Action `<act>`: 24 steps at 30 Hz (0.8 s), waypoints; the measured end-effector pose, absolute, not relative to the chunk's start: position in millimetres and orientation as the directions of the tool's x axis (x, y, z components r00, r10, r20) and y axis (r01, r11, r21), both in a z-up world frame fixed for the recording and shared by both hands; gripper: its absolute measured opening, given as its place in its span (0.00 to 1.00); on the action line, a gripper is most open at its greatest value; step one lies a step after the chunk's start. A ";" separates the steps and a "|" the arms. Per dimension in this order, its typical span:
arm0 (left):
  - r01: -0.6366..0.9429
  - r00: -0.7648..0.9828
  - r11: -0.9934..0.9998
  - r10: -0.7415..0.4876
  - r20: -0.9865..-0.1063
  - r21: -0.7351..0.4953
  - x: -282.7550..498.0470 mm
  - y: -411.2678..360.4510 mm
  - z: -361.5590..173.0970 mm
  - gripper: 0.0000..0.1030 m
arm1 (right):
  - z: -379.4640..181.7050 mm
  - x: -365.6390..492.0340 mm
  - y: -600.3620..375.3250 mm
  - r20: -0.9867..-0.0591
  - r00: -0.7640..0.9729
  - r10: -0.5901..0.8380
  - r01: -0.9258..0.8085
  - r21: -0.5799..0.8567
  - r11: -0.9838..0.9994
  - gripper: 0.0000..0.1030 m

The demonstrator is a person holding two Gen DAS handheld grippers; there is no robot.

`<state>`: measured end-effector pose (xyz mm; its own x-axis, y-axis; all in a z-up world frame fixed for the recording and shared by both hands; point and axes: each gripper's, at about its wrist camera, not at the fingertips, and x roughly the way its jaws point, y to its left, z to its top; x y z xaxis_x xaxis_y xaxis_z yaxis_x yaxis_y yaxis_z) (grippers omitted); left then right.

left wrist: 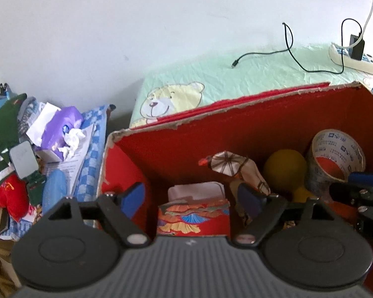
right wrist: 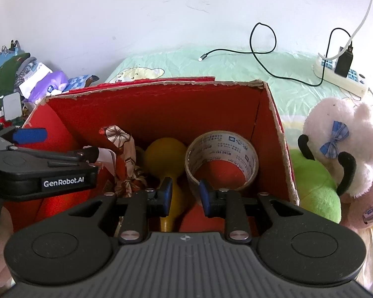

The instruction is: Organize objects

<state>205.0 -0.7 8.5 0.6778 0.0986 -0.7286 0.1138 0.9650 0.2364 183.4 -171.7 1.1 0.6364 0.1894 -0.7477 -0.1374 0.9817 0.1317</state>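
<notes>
Two spread left fingers (left wrist: 134, 196) apparently flank the patterned box (left wrist: 193, 219).

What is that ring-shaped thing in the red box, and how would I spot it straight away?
Find the big red cardboard box on the green bedsheet. Inside, toward its right wall, a roll of packing tape stands on edge, just past the right gripper and its open fingers. Unlike the round yellow object and the patterned cloth bundle beside it, it is a hollow ring with printed lettering.
</notes>
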 end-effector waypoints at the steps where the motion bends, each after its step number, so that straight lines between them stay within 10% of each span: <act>1: 0.110 0.683 0.965 0.101 -0.723 0.239 204.4 -0.7 8.9 0.84 | 1.2 183.7 -172.4 -0.749 0.634 0.193 -0.138 0.135 0.981 0.26; 24: 0.053 0.712 0.991 0.049 -0.701 0.124 108.7 1.5 73.4 0.89 | 67.5 98.7 -177.9 -0.649 0.738 0.185 -0.124 0.140 0.982 0.41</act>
